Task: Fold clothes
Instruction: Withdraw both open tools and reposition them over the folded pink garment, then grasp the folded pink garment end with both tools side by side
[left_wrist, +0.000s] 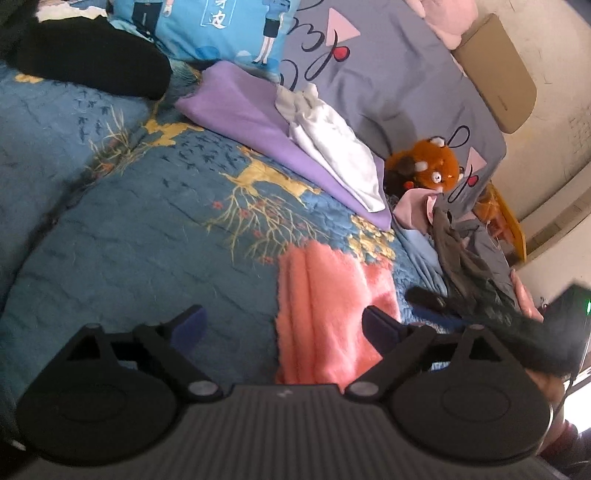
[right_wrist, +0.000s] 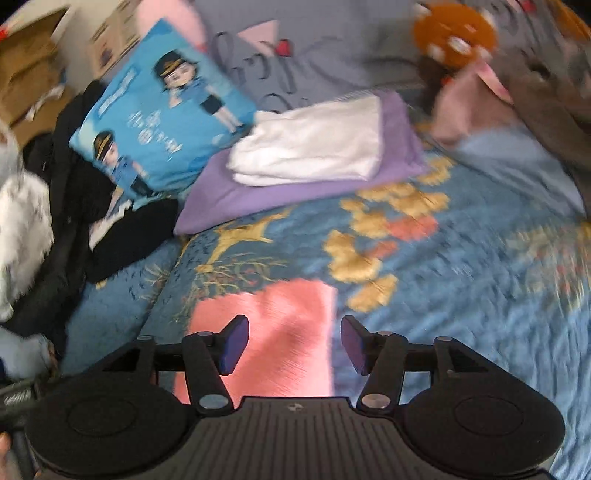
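Observation:
A folded fluffy pink garment (left_wrist: 328, 314) lies on the blue patterned bedspread (left_wrist: 147, 236). My left gripper (left_wrist: 286, 328) hovers open just above it, its right fingertip over the pink cloth and its left one over the bedspread. In the right wrist view, which is motion-blurred, the same pink garment (right_wrist: 273, 325) sits between the spread fingers of my right gripper (right_wrist: 293, 343), which is open and holds nothing. Further back a folded white garment (left_wrist: 332, 147) rests on a folded purple one (left_wrist: 243, 110); both show again as white (right_wrist: 310, 147) on purple (right_wrist: 295, 184).
A heap of grey clothes (left_wrist: 472, 258) lies at the right, next to an orange plush toy (left_wrist: 432, 166). A blue cartoon pillow (right_wrist: 162, 110) and black clothing (left_wrist: 92, 59) sit at the back left. A grey duvet (left_wrist: 388, 74) covers the far side. White fluffy fabric (right_wrist: 22, 229) lies far left.

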